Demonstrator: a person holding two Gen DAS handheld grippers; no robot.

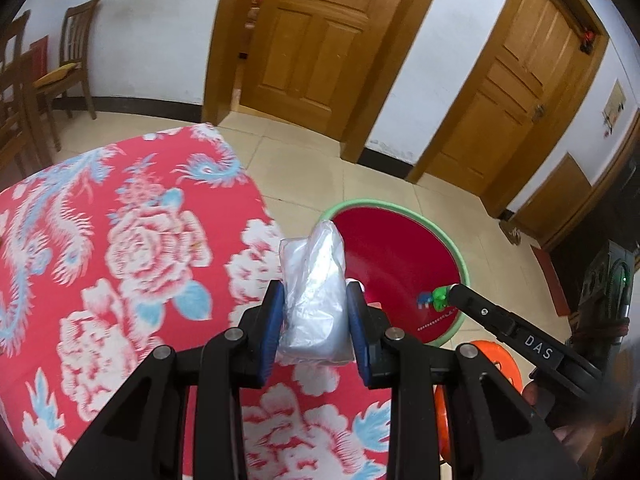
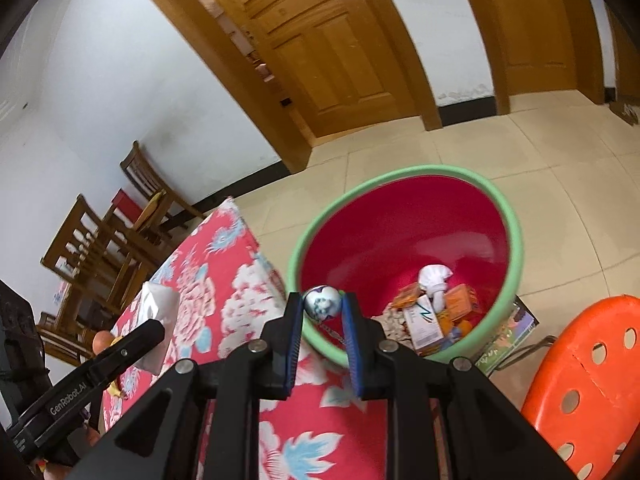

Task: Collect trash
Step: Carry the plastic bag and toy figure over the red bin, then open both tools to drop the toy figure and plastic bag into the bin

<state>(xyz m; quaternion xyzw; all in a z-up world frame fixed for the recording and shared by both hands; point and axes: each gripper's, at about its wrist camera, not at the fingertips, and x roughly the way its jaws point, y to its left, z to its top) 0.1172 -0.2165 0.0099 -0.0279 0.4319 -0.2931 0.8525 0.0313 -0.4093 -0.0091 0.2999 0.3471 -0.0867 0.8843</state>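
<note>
Carrying two scraps toward the red bin (image 2: 404,240), right of centre.
Left hand-held gripper (image 1: 316,312) pinching a crumpled plastic bag (image 1: 314,300): light, soft, slippery, gripped mid-body. Right hand-held gripper (image 2: 322,304) clamping a small blue-and-white ball (image 2: 322,304), hovering at the rim; floral bench (image 2: 224,280) and orange stool (image 2: 592,380) crowding either side.

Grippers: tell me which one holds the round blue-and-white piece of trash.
The right gripper. Its fingers pinch a small blue-and-white ball near the red bin, whereas the left gripper clamps a crumpled clear plastic bag.
</note>
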